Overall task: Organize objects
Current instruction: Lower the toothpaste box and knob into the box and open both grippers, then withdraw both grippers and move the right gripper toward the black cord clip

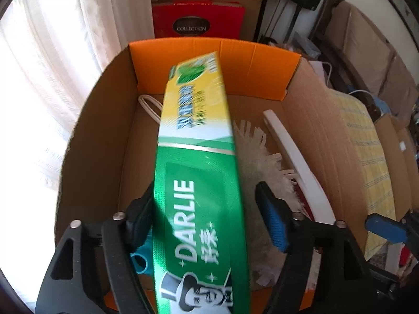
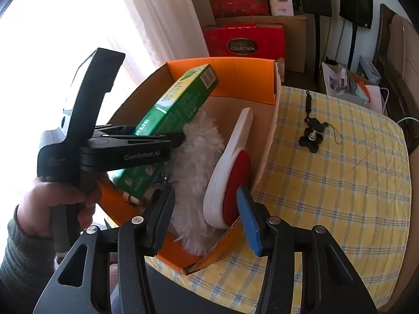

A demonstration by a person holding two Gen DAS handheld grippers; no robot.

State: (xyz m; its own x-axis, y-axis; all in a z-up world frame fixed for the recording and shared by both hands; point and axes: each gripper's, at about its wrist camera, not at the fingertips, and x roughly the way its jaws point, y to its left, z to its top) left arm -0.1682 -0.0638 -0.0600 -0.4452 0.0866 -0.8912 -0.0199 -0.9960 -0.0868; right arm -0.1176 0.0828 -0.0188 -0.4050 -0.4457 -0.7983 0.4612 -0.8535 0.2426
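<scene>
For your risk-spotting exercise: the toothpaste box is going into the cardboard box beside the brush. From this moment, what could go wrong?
1. The left gripper has its jaws apart around the Darlie toothpaste box; one pad stands clear, so it may drop crookedly.
2. It could land on the white bristle brush and lean rather than lie flat.
3. The right gripper hangs close over the cardboard box corner and may snag it.
</scene>
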